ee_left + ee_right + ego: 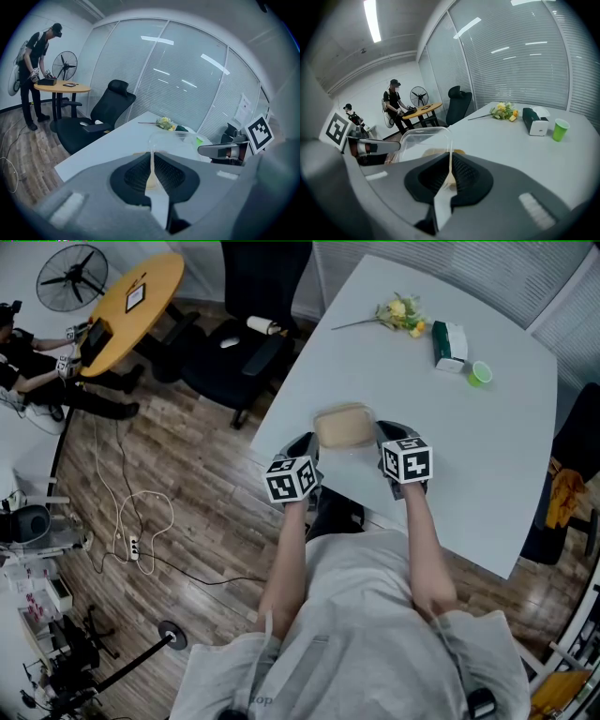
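Container (344,426) between left gripper (307,448), right gripper (386,440)

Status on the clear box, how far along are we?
Done: left gripper and right gripper are each shut on a thin edge of the clear box, from opposite sides. In hand: the box, something tan inside, at the near edge of the white table. Left: everything after the grasp; whether it rests or is lifted can't be told.
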Tool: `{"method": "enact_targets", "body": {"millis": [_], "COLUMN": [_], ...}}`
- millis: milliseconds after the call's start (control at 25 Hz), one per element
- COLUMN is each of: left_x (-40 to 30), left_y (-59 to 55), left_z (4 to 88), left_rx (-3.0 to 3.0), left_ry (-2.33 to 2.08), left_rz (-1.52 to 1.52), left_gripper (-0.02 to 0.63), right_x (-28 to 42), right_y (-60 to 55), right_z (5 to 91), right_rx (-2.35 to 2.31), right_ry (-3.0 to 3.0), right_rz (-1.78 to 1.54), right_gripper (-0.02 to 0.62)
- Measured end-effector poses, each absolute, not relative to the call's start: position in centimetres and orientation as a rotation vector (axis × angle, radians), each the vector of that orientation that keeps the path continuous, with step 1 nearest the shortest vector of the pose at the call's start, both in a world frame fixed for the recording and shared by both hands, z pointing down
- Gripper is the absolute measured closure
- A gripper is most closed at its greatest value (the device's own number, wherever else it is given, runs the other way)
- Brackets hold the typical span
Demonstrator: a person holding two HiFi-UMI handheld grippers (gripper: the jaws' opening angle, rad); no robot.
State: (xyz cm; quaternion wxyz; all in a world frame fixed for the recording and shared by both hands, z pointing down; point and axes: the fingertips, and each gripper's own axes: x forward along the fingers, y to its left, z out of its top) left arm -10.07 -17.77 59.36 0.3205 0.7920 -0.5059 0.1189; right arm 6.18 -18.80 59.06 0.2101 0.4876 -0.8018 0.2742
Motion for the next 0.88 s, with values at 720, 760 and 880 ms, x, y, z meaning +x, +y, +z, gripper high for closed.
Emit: {"method": "enact_targets", "body": {"millis": [720, 760, 880], "left_x": [-10.43, -10.45, -10.54], "left_y": [-17.94, -17.91, -17.79], "left_z": [59.38, 59.41, 59.38], "left_rx": [2.083, 2.083, 2.086], "left_ry": [-1.328, -1.327, -1.327], "left_rz": [0.298, 0.298, 0.296], "left_gripper": [0.581, 0.581, 0.581], "right_x": [5.87, 5.84, 5.75], "right_y": [-19.01, -18.97, -18.79], "right_z": [59.1, 59.12, 59.17], "right_rx": [1.367, 1.368, 1.371], "right_ry": [-2.226, -2.226, -2.224], "right_rz": [0.776, 0.776, 0.776], "right_gripper": [0.575, 0.575, 0.575]}}
